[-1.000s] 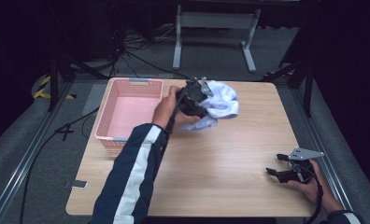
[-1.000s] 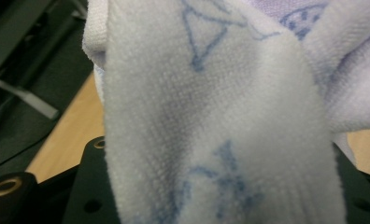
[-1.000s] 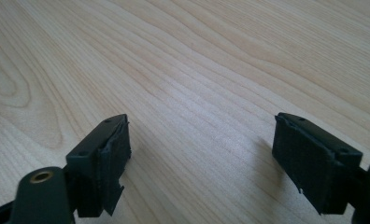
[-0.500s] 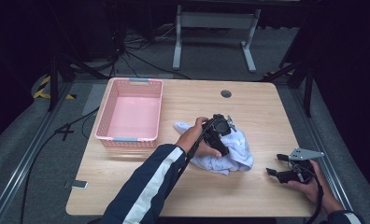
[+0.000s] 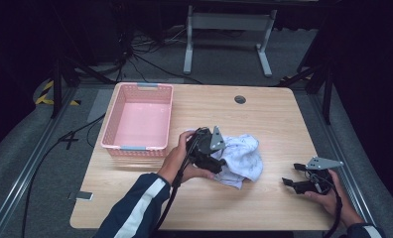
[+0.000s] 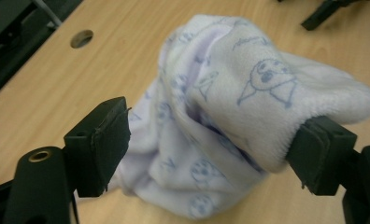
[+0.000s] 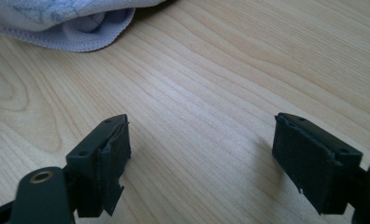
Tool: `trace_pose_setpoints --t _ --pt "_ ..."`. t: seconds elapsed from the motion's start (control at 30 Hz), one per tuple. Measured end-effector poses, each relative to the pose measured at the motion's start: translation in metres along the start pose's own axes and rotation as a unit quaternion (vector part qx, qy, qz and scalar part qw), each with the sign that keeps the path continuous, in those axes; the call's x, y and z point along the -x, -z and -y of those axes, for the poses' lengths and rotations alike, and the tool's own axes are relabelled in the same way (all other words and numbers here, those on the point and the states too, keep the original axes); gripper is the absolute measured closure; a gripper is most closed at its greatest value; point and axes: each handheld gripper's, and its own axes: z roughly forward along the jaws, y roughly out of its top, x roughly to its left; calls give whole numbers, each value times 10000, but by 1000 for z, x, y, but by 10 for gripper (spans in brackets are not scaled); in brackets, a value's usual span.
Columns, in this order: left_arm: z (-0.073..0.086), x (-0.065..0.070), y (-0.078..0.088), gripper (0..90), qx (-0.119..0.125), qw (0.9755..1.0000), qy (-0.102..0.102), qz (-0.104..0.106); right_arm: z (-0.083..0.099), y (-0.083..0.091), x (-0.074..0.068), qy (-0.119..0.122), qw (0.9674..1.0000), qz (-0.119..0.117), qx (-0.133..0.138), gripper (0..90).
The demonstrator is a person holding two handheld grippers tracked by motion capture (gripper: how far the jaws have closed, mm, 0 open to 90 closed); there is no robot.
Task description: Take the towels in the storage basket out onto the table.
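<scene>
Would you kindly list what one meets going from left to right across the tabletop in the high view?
Pink basket → left tongs → white printed cloth → right tongs

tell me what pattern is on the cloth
The cloth is white to pale lilac with small blue line-drawn doodles, clearest in the left gripper view.

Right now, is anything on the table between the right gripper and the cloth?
Nothing visible. In the high view, bare wood lies between the right gripper and the cloth. The right gripper view shows open jaws over bare table, with the cloth's edge at the top left. The left gripper sits at the cloth's far side.
</scene>
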Motion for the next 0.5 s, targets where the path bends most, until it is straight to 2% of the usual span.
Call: trace_pose_setpoints --t 0.07,0.1,0.17,0.27,0.33,0.4,0.5 --pt "14 5 2 215 175 9993 217 237 0 0 0 -11 10000 28 -6 192" --pt "14 5 2 215 175 9993 217 237 -1 0 -1 -39 10000 31 -24 194" --pt "27 11 0 219 221 9986 279 385 -2 -1 -2 -28 10000 42 -27 210" --pt "47 18 -12 246 -71 9986 269 460 -4 -1 -4 -13 10000 32 -61 265" --pt "62 21 -22 248 -244 9974 402 539 -7 -1 -8 6 10000 10 -82 338" --pt "78 24 -33 258 -431 9967 514 447 -13 -1 -12 52 10000 -41 36 355" --pt "89 22 -45 257 -549 9959 633 340 -29 -4 -18 43 9996 -132 248 352"
